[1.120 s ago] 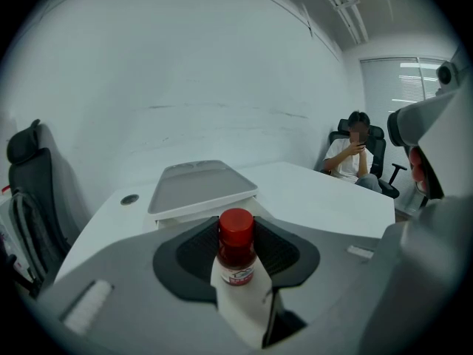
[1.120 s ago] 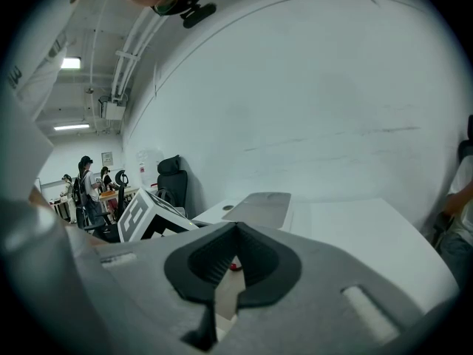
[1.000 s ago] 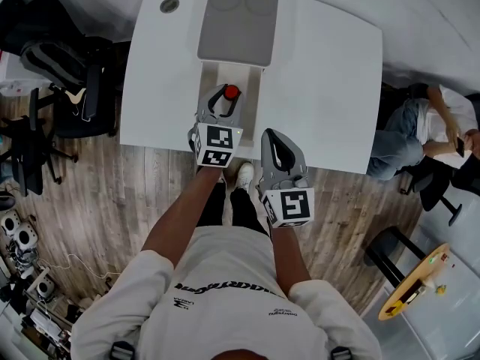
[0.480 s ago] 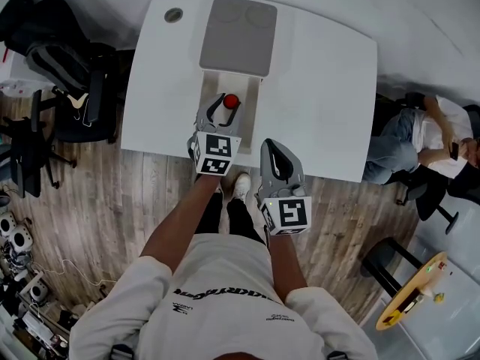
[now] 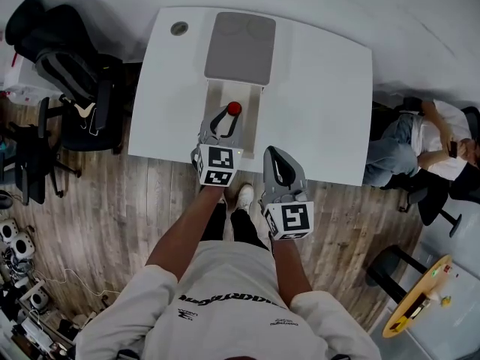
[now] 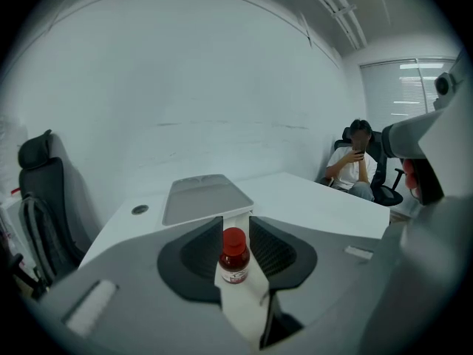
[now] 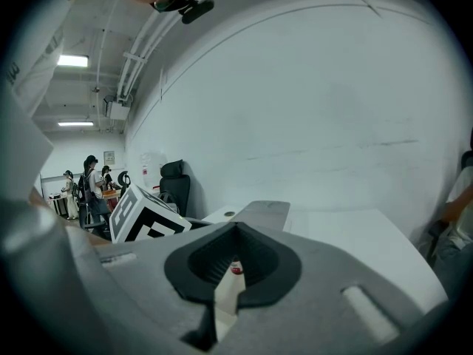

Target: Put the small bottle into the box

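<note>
small bottle (image 6: 234, 256) upright in box (image 5: 252, 112) on counter (image 5: 322, 88), showing in gap just past left tool (image 5: 223, 117) tips; jaws apart, just been closing, pads not pressing it
looks like release done: back out straight, keep clear of red cap
right tool (image 5: 276, 156) tips together, empty, parked near counter edge

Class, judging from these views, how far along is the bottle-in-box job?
Done, apparently: the small bottle stands upright in the open box. In hand: nothing; the left gripper sits just behind it; its jaws have just been closing without touching the bottle. Left: backing away, and perhaps shutting the grey lid.
</note>
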Motion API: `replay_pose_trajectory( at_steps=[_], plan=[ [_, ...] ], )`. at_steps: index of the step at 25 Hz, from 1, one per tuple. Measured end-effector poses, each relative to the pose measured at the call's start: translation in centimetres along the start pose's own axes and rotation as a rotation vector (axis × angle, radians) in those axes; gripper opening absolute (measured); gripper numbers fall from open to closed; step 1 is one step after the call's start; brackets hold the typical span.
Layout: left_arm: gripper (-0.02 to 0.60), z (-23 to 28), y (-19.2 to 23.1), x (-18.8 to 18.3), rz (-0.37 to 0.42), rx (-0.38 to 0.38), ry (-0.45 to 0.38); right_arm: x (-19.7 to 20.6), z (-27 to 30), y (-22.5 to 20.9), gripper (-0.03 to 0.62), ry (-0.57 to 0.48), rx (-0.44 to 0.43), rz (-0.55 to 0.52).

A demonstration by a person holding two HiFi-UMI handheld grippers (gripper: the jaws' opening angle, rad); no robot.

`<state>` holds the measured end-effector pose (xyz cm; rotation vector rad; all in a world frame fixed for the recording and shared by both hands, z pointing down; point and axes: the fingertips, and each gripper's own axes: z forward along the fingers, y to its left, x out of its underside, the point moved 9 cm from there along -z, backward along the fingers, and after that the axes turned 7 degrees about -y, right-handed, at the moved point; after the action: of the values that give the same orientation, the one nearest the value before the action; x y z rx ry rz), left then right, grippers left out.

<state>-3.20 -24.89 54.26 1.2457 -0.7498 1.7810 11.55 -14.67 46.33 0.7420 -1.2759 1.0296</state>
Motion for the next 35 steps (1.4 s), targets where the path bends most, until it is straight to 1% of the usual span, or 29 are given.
replay_pose_trajectory(
  at_steps=[4, 10, 13, 19, 24, 27, 31, 35],
  plan=[
    [0.084, -1.1, -0.6, -0.3, 0.005, 0.000, -0.004, -0.5, -0.9, 0.1, -0.002, -0.009, 0.004, -0.008],
    [0.049, -2.6, -1.0, -1.2, 0.015, 0.001, -0.036, -1.1, -1.9, 0.6, -0.002, -0.030, 0.007, -0.008],
    [0.008, -3.4, -1.3, -1.8, 0.021, 0.000, -0.058, -1.5, -2.3, 0.8, -0.002, -0.045, 0.005, -0.007],
    [0.005, -5.5, -1.5, -2.7, 0.021, -0.012, -0.082, -2.6, -2.9, 1.1, -0.002, -0.077, 0.007, -0.018],
    [0.005, -7.1, -1.9, -3.0, 0.035, -0.006, -0.093, -2.9, -3.6, 1.3, -0.002, -0.089, 0.005, -0.010],
    [0.005, -8.0, -2.5, -4.2, 0.046, 0.004, -0.115, -3.5, -3.9, 1.2, -0.002, -0.092, 0.001, -0.019],
    [0.003, -9.6, -2.8, -5.3, 0.080, 0.000, -0.139, -4.1, -4.5, 1.4, -0.002, -0.116, 0.000, -0.013],
    [0.004, -10.7, -3.1, -6.2, 0.080, -0.001, -0.166, -4.7, -4.8, 1.5, -0.002, -0.123, -0.003, -0.023]
  ],
)
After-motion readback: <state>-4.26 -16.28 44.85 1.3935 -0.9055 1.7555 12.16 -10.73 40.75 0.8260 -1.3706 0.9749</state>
